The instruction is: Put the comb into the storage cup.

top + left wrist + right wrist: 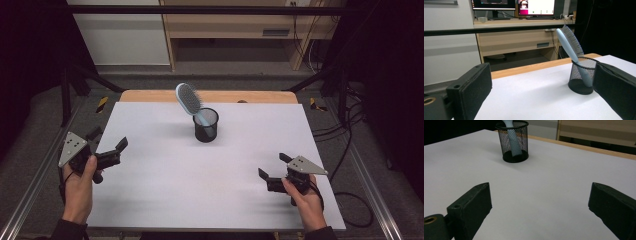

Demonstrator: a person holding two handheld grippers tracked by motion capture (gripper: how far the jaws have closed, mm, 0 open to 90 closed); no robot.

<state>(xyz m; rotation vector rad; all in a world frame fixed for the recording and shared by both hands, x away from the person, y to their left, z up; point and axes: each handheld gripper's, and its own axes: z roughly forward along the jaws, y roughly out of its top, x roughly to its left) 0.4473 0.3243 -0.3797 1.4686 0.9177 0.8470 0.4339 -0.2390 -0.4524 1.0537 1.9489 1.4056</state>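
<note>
A black mesh cup stands upright near the back middle of the white table top. A light blue hairbrush rests in it handle down, its bristled head leaning up and to the left. At the table's left edge my left gripper is open and holds nothing. My right gripper is open and empty over the front right of the table. Both are well away from the cup.
A wooden strip borders the table's far edge. Beyond it stand a wooden desk and a white cabinet. Black frame bars and cables surround the table. Monitors sit on the desk.
</note>
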